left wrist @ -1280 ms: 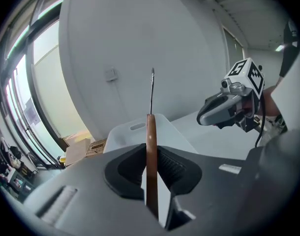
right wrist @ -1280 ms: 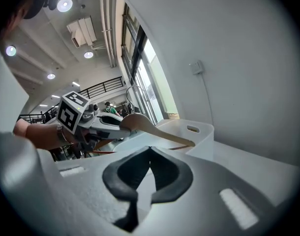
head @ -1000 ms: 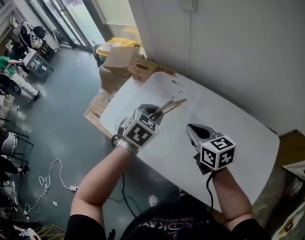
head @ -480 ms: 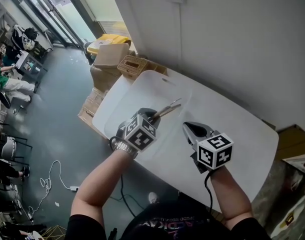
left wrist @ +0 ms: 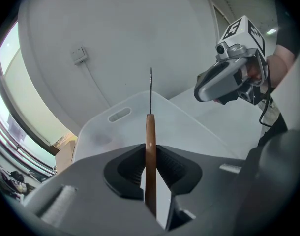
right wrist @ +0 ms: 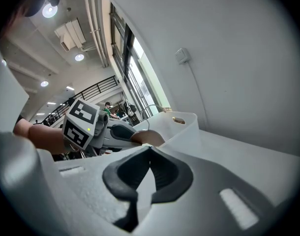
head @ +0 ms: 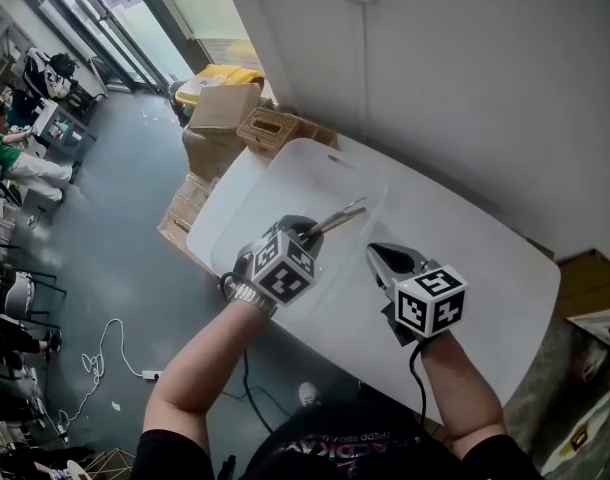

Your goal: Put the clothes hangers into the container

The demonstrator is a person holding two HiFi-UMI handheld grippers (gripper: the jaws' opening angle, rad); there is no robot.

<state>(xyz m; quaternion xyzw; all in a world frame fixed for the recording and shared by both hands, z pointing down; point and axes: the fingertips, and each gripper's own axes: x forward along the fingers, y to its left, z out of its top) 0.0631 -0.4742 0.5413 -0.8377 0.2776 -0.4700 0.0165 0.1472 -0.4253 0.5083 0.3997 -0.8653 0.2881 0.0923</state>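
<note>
Though unclear overhead, hanger (left wrist: 150,132) in claw (left wrist: 150,168)

Left gripper (left wrist: 150,156): one wooden clothes hanger (left wrist: 150,129), seen edge-on.
Jaws, just eased slightly wider, pinch its wood; metal hook (left wrist: 150,87) points up; translucent slotted container (left wrist: 105,136) beyond; right gripper (left wrist: 224,80) upper right.

Nothing legible turns up in any view: no word, number or brand. The left marker cube (head: 283,266) and the right marker cube (head: 432,302) carry only black-and-white square patterns (machine codes, not letters or digits). A thin line of pale print (head: 357,438) crosses the person's dark shirt (head: 315,453) at the bottom of the head view, too small and blurred to read.
</note>
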